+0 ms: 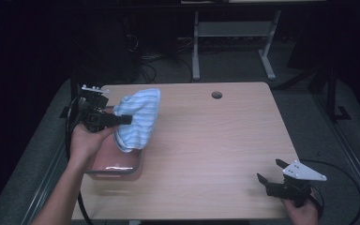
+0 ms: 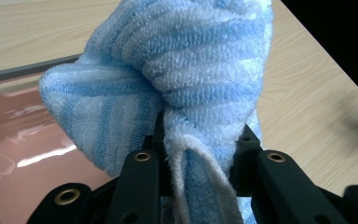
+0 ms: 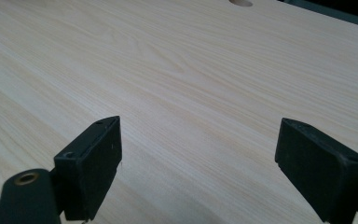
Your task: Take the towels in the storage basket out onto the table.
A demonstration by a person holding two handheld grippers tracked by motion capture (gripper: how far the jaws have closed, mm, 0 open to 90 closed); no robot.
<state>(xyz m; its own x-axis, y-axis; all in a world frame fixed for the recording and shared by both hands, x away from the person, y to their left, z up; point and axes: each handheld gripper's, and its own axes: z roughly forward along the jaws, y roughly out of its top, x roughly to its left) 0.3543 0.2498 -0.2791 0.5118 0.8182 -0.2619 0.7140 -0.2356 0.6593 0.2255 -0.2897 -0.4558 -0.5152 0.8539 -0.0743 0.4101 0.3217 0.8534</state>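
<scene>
The wooden surface (image 1: 206,150) is carrying the scene, with a round hole (image 1: 216,95) lying near its far edge. A pink tub (image 1: 115,161) is sitting at the near left corner of the surface, its rim showing grey and its glossy inside (image 2: 23,140) catching the light. A blue-and-white striped towel (image 1: 138,117) is hanging bunched above the tub, its lower end drooping toward the tub's far right corner; whether it is touching the rim cannot be told. The left gripper (image 1: 124,120) is pointing level across the tub from the tub's left side, held in the person's left hand (image 1: 85,140). Its fingers (image 2: 142,179) are clenching on a gathered fold of the towel (image 2: 182,84), which is bulging out beyond them and trailing down between them. The right gripper (image 1: 271,172) is resting well apart from the tub, at the near right corner of the surface, held in the right hand (image 1: 302,213) with a grey three-cornered plate (image 1: 303,171) on top. Its fingers (image 3: 95,163) are standing wide and released, with bare wood (image 3: 200,140) lying between them.
</scene>
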